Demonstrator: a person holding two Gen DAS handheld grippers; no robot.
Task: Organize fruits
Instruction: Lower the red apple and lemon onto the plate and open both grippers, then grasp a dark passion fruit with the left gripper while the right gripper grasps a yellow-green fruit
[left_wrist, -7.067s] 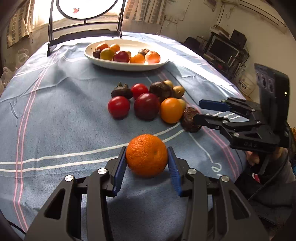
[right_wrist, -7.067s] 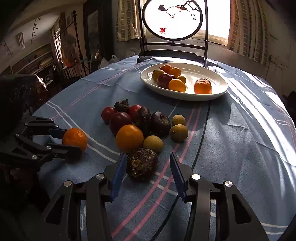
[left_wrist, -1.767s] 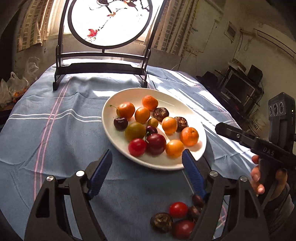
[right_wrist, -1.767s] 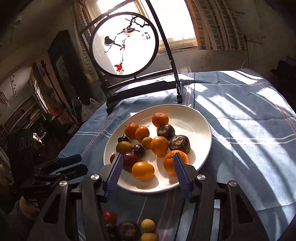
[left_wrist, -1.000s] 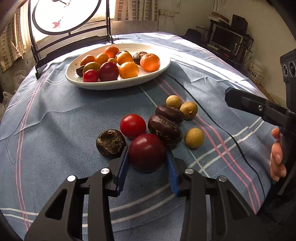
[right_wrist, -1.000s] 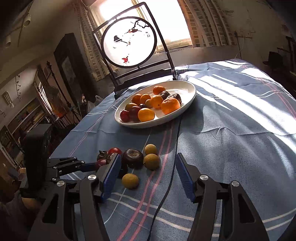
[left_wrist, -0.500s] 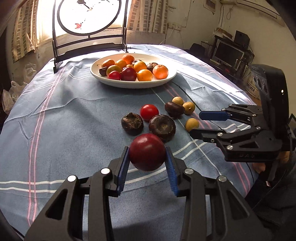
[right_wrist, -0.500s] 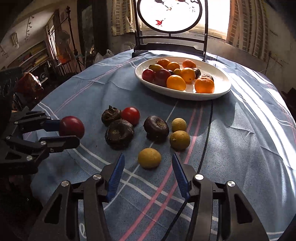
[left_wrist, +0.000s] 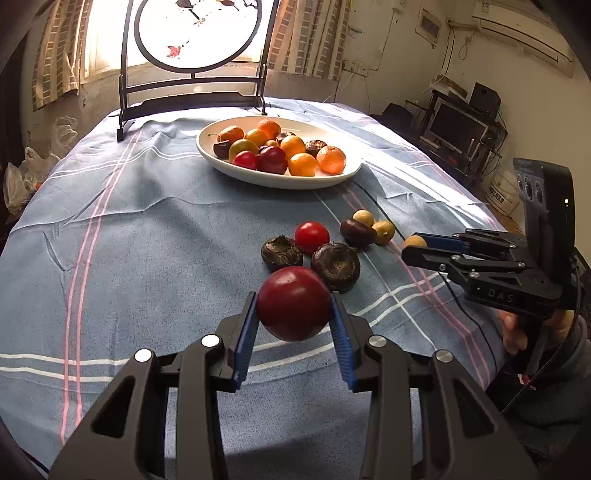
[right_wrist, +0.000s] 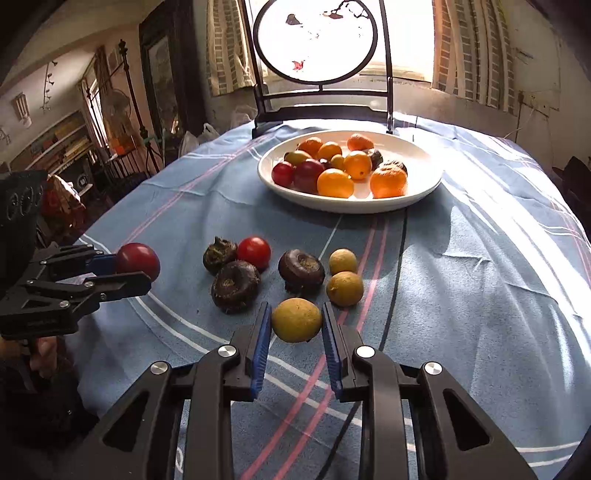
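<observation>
The left tongs (left_wrist: 294, 321) are clamped on a dark red plum (left_wrist: 293, 302), lifted off the tabletop (left_wrist: 147, 236); smooth, firm skin, gripped across its widest girth. The right tongs (right_wrist: 295, 325), apart half a second ago, now clamp a small yellow fruit (right_wrist: 296, 319). Beyond both lies the white plate (right_wrist: 424, 195), well apart.

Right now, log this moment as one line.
left tongs: shut on plum | right tongs: shut on yellow fruit | plate: part filled
</observation>
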